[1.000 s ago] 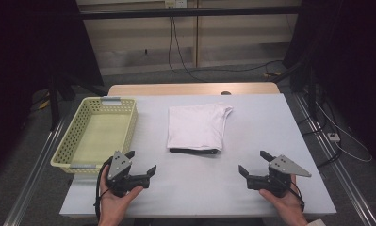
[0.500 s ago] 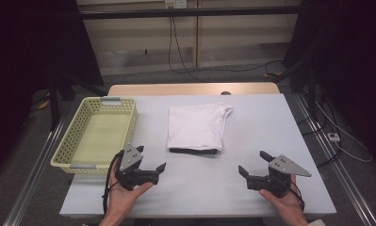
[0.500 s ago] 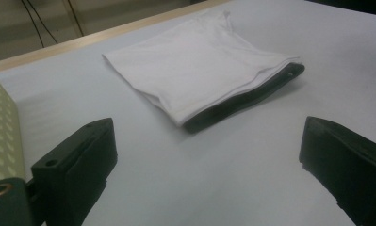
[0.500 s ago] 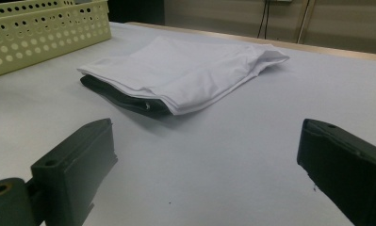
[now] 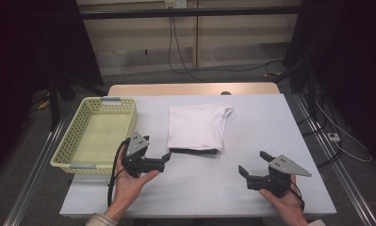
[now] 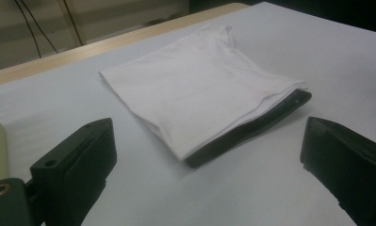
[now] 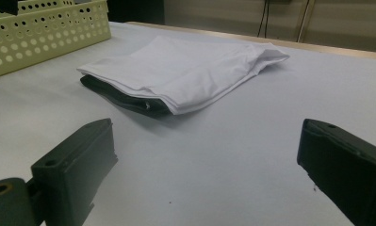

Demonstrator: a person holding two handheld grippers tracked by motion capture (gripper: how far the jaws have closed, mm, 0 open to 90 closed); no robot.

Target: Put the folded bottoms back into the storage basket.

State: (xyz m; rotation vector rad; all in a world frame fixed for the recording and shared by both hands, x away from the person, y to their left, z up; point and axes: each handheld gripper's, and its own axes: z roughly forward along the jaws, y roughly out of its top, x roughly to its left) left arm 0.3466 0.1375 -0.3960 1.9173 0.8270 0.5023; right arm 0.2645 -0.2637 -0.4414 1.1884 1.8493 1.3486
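Observation:
A folded white cloth (image 5: 197, 126) lies mid-table on top of a dark folded cloth (image 5: 195, 151) whose edge peeks out at the near side. My left gripper (image 5: 156, 147) is open just left of that near edge, its jaws wide apart and holding nothing. In the left gripper view the white cloth (image 6: 200, 89) and the dark cloth (image 6: 251, 127) lie a short way ahead of the left gripper (image 6: 207, 136). My right gripper (image 5: 252, 162) stands open near the front right, apart from the pile. Ahead of the right gripper (image 7: 204, 136) are the white cloth (image 7: 185, 70) and the dark cloth (image 7: 115, 96).
A yellow perforated basket (image 5: 63, 162) with nothing in it stands at the table's left, close to my left hand; its wall (image 7: 44, 33) is also in the right gripper view. Bare white tabletop (image 5: 270, 122) stretches right of the cloths. Cables run across the floor behind.
My left gripper has moved right and forward, from the basket's near corner to the near-left corner of the cloth pile. The right gripper has stayed put.

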